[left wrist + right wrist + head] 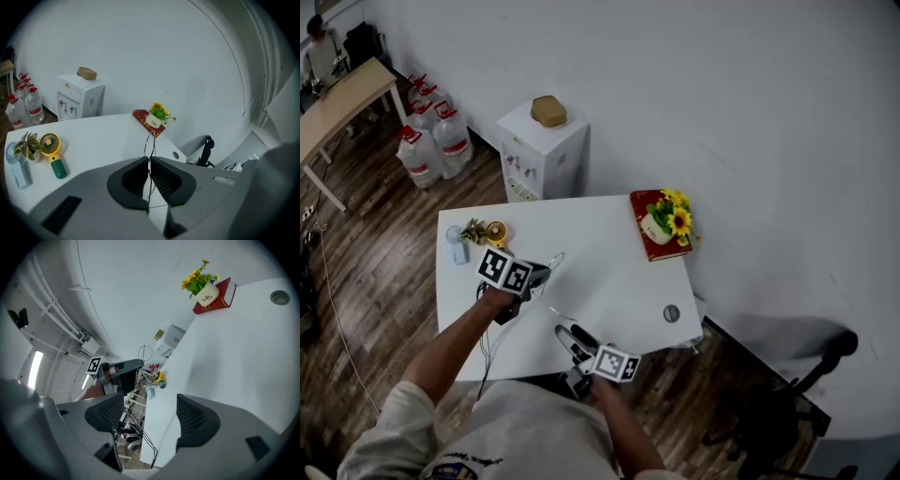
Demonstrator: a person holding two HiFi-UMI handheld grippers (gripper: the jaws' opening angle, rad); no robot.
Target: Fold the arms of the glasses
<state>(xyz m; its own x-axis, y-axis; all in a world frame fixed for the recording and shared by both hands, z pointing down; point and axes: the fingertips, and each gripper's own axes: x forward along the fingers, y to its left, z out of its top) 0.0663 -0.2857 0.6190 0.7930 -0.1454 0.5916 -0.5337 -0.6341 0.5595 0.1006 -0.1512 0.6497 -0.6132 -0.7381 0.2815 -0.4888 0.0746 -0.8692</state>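
Thin wire-framed glasses [554, 262] hang above the white table [609, 272], held by my left gripper [541, 274]. In the left gripper view its jaws are shut on the wire frame, and one lens rim [149, 143] stands up beyond the left gripper [149, 161] tips. A thin arm of the glasses trails down toward my right gripper [571, 334] near the table's front edge. The right gripper [152, 411] stands wide open with nothing between its pads. From the right gripper view I see the left gripper [123, 373] with the glasses [144, 352] above it.
A red book with a flower pot [661, 225] lies at the table's far right corner. A yellow hand fan [496, 232] and a small plant [471, 230] sit at far left. A cable grommet [671, 313] is at right. A water dispenser [544, 150] stands behind; an office chair [811, 375] at right.
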